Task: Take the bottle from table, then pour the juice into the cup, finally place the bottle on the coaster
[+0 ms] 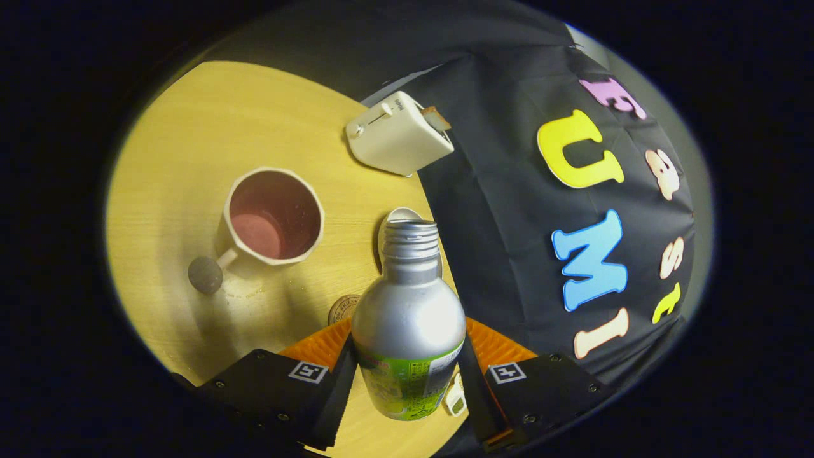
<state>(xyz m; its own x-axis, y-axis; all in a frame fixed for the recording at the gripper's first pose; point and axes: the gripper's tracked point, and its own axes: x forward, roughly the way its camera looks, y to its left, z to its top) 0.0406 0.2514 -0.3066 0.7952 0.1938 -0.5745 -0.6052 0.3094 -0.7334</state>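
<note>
A silver metal bottle (407,318) with a green label and an open threaded neck stands between my fingers, and my gripper (407,372) is shut on its lower body. The bottle is lifted above the wooden table (191,146). Beyond it and to the left stands a pale cup (272,216) with a reddish inside and a handle ending in a grey knob (205,275); the bottle's mouth is short of the cup's rim. A brown round coaster (343,308) peeks out just left of the bottle's shoulder, mostly hidden by it.
A white toaster (399,135) with a slice in its slot sits beyond the cup by the black cloth wall (509,210). A white round object (395,215) shows behind the bottle's neck. A small white item (455,402) lies under the bottle's base.
</note>
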